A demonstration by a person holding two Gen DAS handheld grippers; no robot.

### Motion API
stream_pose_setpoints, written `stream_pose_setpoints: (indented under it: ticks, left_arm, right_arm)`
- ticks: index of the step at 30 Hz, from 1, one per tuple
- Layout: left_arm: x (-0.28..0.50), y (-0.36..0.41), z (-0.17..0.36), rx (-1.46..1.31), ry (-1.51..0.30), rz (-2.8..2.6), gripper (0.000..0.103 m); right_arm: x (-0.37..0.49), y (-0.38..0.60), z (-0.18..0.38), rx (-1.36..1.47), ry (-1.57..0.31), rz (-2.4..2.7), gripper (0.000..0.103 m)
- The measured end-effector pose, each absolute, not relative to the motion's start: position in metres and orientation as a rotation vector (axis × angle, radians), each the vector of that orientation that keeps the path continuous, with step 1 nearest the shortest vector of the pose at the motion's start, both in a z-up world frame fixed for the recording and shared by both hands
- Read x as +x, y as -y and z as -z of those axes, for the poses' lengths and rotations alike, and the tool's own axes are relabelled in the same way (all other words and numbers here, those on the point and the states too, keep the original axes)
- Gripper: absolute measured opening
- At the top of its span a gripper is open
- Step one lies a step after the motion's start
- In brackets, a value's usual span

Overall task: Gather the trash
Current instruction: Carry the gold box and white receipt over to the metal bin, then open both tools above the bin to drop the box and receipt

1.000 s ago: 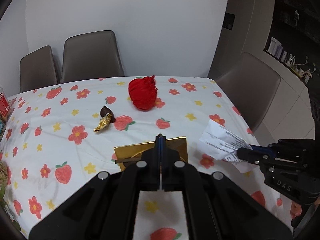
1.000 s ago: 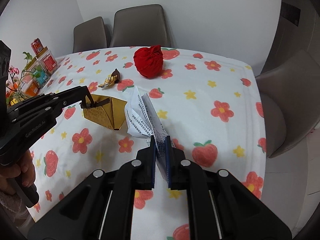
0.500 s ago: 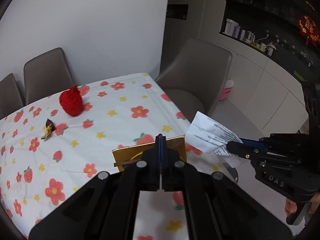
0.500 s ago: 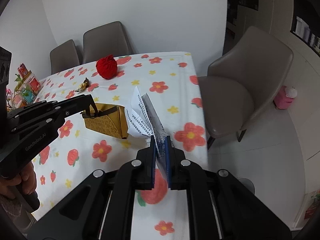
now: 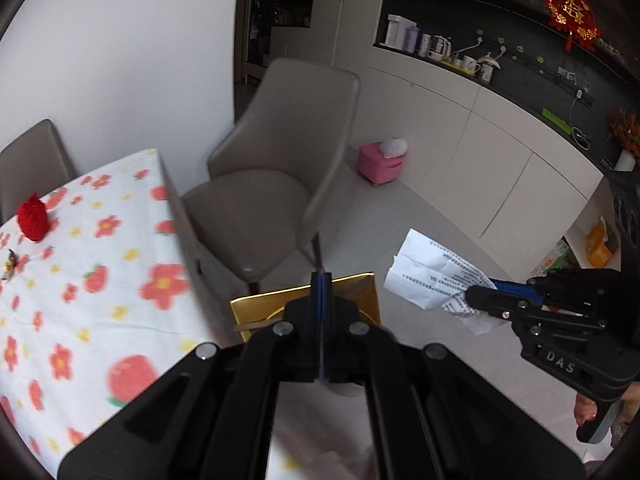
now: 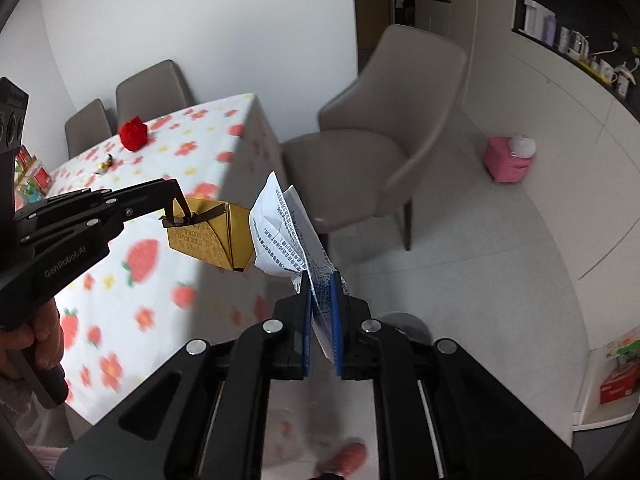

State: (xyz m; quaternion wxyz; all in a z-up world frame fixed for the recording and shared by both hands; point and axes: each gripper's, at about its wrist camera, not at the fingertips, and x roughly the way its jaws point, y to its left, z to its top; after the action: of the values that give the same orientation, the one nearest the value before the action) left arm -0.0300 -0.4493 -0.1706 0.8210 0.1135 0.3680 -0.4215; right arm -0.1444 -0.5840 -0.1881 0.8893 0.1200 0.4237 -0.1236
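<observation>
My left gripper (image 5: 322, 280) is shut on the brown ribbon of a gold box (image 5: 362, 292), which hangs from its tip. The right wrist view shows that gripper (image 6: 176, 205) and the dangling gold box (image 6: 212, 236) past the table's corner. My right gripper (image 6: 322, 280) is shut on a crumpled printed paper (image 6: 280, 224) that sticks up from its blue pads. From the left wrist view, the right gripper (image 5: 480, 297) holds the paper (image 5: 428, 272) above the grey floor. A red crumpled ball (image 5: 33, 220) and a small gold wrapper (image 5: 9, 266) lie on the table, far behind.
The table with a flowered cloth (image 5: 100, 320) is at the left. A grey chair (image 5: 280, 184) stands beside its corner. A pink stool (image 5: 380, 162) sits by the white cabinets. A round grey thing (image 6: 404, 322) on the floor shows just behind my right fingers.
Both grippers have swung right, off the table and out over the floor by the chair. Each keeps its hold, the left on the gold box and the right on the paper.
</observation>
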Motion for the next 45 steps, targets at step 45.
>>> stream_pose_setpoints:
  ticks: [45]
  left_arm:
    - [-0.083,0.653,0.474,0.334,-0.992,0.946,0.037]
  right_arm:
    - [-0.195,0.749,0.485,0.472,-0.987,0.427,0.008]
